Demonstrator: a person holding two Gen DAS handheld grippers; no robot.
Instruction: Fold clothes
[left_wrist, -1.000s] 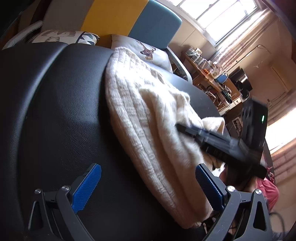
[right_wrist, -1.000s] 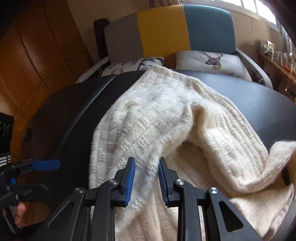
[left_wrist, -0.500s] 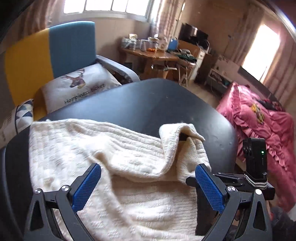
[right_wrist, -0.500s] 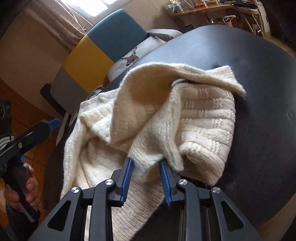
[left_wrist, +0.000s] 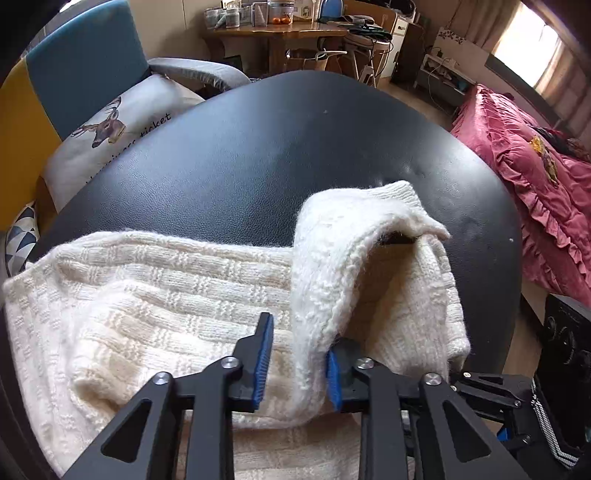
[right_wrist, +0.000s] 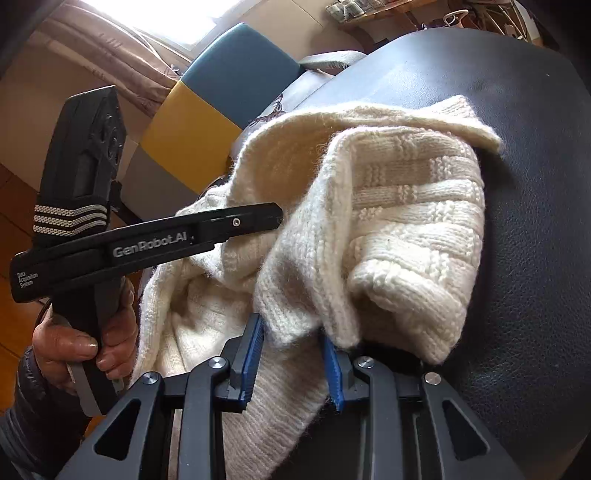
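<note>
cream sweater (left_wrist: 192, 295) newly in left tongs (left_wrist: 295, 363)

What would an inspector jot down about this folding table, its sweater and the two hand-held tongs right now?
Surface: black padded table, bare beyond the garment.
Job's things: cream knit sweater, partly folded, one flap raised in an arch at the near right.
Clutter: nothing seen on the table.
Grippers: left gripper pinches a fold of the sweater; right gripper pinches another fold close by; a hand holds the left tool.
Cables: nothing seen on the table.
Surroundings: blue and yellow armchair with a deer cushion, wooden desk with jars, pink bedspread.
</note>
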